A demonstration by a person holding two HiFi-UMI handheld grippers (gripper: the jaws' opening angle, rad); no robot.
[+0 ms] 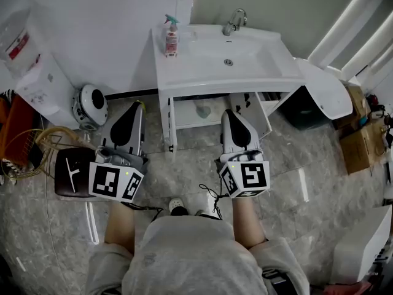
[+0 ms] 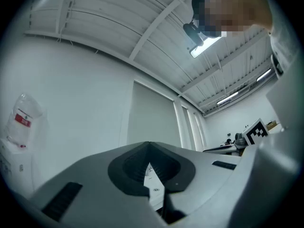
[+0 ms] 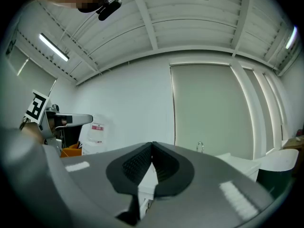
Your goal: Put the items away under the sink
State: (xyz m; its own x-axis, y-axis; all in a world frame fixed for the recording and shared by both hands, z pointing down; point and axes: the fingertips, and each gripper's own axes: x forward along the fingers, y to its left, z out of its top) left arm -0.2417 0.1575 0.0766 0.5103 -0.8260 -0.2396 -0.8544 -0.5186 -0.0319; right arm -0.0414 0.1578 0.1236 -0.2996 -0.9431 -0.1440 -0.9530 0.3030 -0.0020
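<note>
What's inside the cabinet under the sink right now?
The cabinet is open. On its floor lies one pale greenish item, too small to identify. The sink top covers the back of the cabinet, and the right gripper blocks part of its right side.

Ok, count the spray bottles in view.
1: the spray bottle stands on the sink's left back corner, by the wall. More could be hidden inside the open cabinet below.
</note>
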